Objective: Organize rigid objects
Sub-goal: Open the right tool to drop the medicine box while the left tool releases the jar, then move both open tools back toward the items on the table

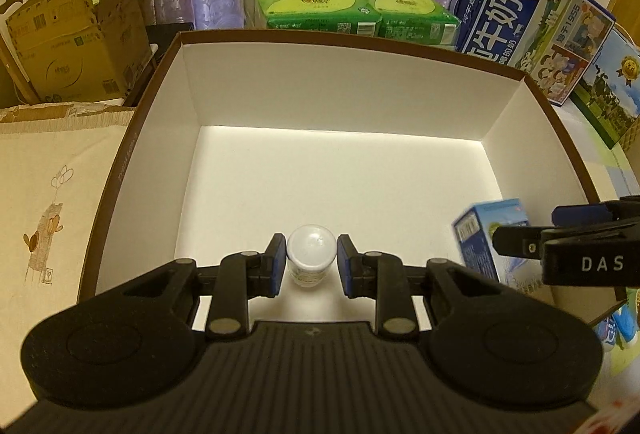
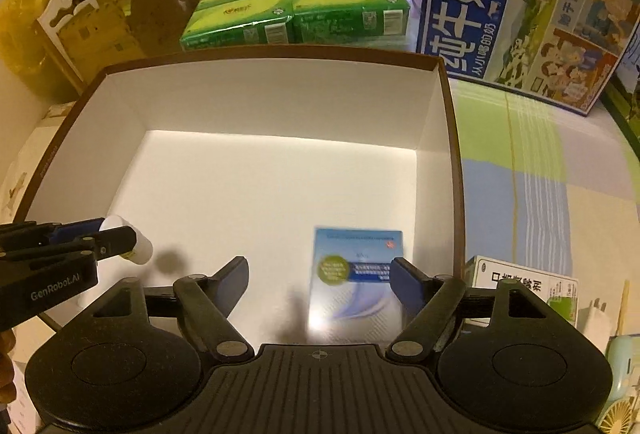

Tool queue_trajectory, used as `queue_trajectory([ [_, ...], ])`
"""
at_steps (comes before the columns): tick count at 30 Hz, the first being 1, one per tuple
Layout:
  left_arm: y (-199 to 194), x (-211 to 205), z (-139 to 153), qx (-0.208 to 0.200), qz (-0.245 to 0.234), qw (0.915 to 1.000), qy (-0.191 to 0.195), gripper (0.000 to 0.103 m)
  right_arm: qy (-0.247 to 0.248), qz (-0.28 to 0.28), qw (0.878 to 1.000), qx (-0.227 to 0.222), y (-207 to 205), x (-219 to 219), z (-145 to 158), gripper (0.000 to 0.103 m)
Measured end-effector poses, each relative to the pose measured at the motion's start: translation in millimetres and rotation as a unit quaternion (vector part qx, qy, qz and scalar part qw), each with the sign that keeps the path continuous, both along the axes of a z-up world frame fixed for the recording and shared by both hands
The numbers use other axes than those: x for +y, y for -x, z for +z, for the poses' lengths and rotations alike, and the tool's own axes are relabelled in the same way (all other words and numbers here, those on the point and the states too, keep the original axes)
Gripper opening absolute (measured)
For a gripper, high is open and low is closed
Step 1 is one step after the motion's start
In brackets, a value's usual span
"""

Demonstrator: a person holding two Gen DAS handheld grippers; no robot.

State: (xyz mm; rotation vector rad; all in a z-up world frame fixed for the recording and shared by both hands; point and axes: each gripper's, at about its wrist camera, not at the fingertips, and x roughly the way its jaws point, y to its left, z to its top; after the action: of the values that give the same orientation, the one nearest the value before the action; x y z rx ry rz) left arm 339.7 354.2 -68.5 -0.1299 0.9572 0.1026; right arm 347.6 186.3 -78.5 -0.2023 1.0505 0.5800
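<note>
A large white box with a brown rim lies below both grippers. My left gripper is shut on a small white-capped bottle, held just above the box floor near its front wall. My right gripper stands open inside the box's right front corner. A small blue and white carton is between its fingers, blurred and tilted. The left finger is well clear of the carton. The right finger is at the carton's edge.
Green tissue packs and a tall blue milk case stand behind the box. A cardboard carton is at the back left. To the right of the box lie a white medicine box, a white plug and a small fan.
</note>
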Motion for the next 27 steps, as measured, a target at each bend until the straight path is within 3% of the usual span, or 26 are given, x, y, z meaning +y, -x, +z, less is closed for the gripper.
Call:
queue_trajectory([
  [5,1,0,3,-0.005,0.002,1.0,-0.003,0.024,-0.007,-0.003,1.0,0.006,1,-4,1,0.076],
  [7,1,0,5,-0.01,0.003,0.9999,-0.005,0.046,-0.01,-0.004,1.0,0.009,1,-5,2,0.076],
  [9,3,0,8,-0.015,0.008,0.9998,-0.01,0.053,-0.012,-0.003,1.0,0.011,2,-6,3,0.077],
  [21,17,-5,24,-0.02,0.021,0.9996,-0.006,0.053,-0.036,0.003,0.999,0.009,17,-18,16,0.078],
  [27,35,-14,42,-0.037,0.027,0.9989,0.004,0.053,-0.068,0.02,0.997,-0.012,36,-34,34,0.078],
])
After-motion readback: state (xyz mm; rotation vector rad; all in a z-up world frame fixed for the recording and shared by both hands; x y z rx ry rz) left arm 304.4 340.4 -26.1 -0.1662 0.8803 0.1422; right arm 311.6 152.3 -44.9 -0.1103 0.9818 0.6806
